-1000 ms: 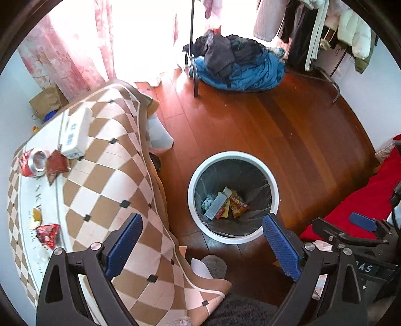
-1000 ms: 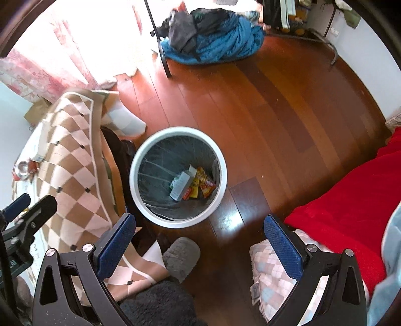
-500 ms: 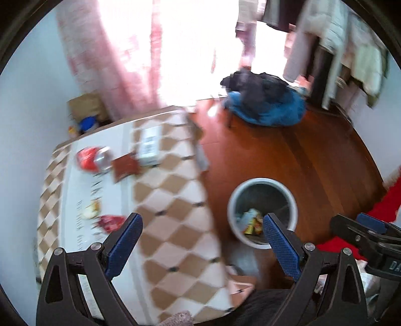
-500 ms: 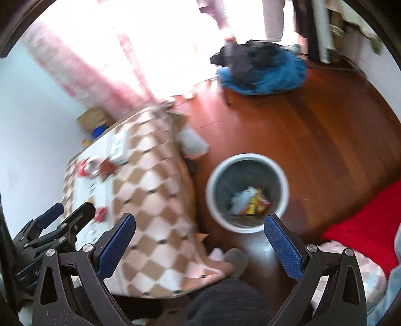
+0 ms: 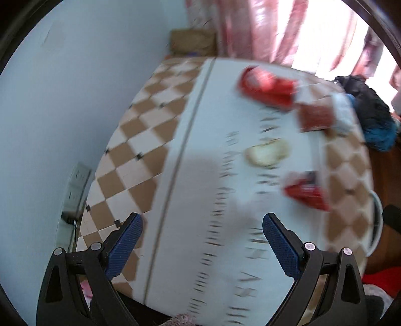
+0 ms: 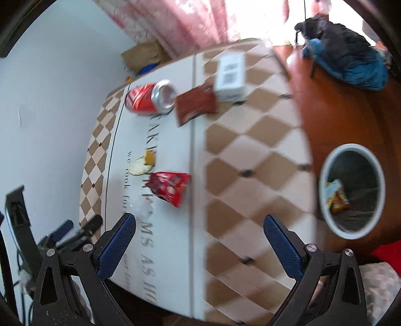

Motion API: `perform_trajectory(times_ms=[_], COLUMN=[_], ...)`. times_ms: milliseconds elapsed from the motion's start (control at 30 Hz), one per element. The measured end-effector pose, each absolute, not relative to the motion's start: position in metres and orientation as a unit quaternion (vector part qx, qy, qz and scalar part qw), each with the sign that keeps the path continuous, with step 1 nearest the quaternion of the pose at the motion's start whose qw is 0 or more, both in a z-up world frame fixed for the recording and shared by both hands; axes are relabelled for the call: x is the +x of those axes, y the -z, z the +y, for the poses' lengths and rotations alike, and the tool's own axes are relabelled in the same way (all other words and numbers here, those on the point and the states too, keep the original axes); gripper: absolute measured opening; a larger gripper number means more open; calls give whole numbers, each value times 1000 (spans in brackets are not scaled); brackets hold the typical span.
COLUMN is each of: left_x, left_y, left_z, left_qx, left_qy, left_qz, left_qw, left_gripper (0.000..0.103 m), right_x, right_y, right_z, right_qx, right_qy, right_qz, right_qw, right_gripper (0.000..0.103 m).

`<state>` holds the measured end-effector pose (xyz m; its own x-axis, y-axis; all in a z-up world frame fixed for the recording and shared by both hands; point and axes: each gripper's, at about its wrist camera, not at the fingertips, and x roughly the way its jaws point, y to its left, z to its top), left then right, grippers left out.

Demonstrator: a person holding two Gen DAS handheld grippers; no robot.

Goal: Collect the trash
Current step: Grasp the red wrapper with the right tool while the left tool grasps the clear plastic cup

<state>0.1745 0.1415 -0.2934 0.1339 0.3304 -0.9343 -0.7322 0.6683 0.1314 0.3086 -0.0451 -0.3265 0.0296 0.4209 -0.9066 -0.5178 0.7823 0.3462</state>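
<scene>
Trash lies on the checked tablecloth (image 6: 250, 150): a red drink can (image 6: 147, 98) on its side, a brown packet (image 6: 196, 103), a white box (image 6: 230, 75), a pale peel scrap (image 6: 141, 164) and a red snack wrapper (image 6: 170, 187). The left wrist view is blurred but shows the can (image 5: 267, 87), the scrap (image 5: 267, 153) and the wrapper (image 5: 305, 190). My left gripper (image 5: 201, 244) hangs open above the white centre of the cloth. My right gripper (image 6: 199, 247) is open too, nearer than the wrapper. The white bin (image 6: 351, 190) holds wrappers on the floor at right.
A pale wall (image 5: 62, 100) with a socket (image 5: 77, 185) runs along the table's far side. A brown paper bag (image 6: 142, 54) sits by pink curtains (image 6: 190, 22). A heap of blue and black clothes (image 6: 348, 57) lies on the wooden floor (image 6: 338, 112). Red fabric (image 6: 386, 253) is at right.
Both views have swung from the bin on the floor up and over to the table top. The trash on the cloth is now close and central. Both grippers stayed open.
</scene>
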Motion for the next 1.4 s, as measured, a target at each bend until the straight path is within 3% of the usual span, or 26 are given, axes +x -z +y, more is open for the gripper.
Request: perform_trajectory(times_ms=[267,400,533,1000,1033,1100,1133,1167,1400], left_x=[150,152,157,218,218,222,223,224,221], left_y=[334,336,326,336,337,343,344,345,333], left_z=[178,179,168,115,114,112,111,110,101], left_qx=[-223,-237,-234,-241,-237,-228,-226,-225,-186], left_qy=[-365,-348,-316,-223,-223,-223,-221,-221,-241], left_qz=[563,558,550,556,555,563,565,568,551], left_qw=[707,715,737,764,766,763,762,761,777], left_gripper=[98,98,97,96,92,60,52,38,38], right_x=[317,318,312,321,321,321,320,320,312], right_y=[380,401,394,380,382,384,385,385,376], right_z=[33,50,44,-35,-36,-38,-39,-39,-36], right_qx=[-69,-81,-90,-96,-96,-99,-100,-100,-110], right_qy=[-326,-327,-336,-290,-288,-287,-288,-289,-298], right_qz=[637,650,624,608,610,611,611,611,598], right_qw=[695,681,700,733,732,731,730,730,736], right_gripper=[64,24,3,3,3,3,3,3,2])
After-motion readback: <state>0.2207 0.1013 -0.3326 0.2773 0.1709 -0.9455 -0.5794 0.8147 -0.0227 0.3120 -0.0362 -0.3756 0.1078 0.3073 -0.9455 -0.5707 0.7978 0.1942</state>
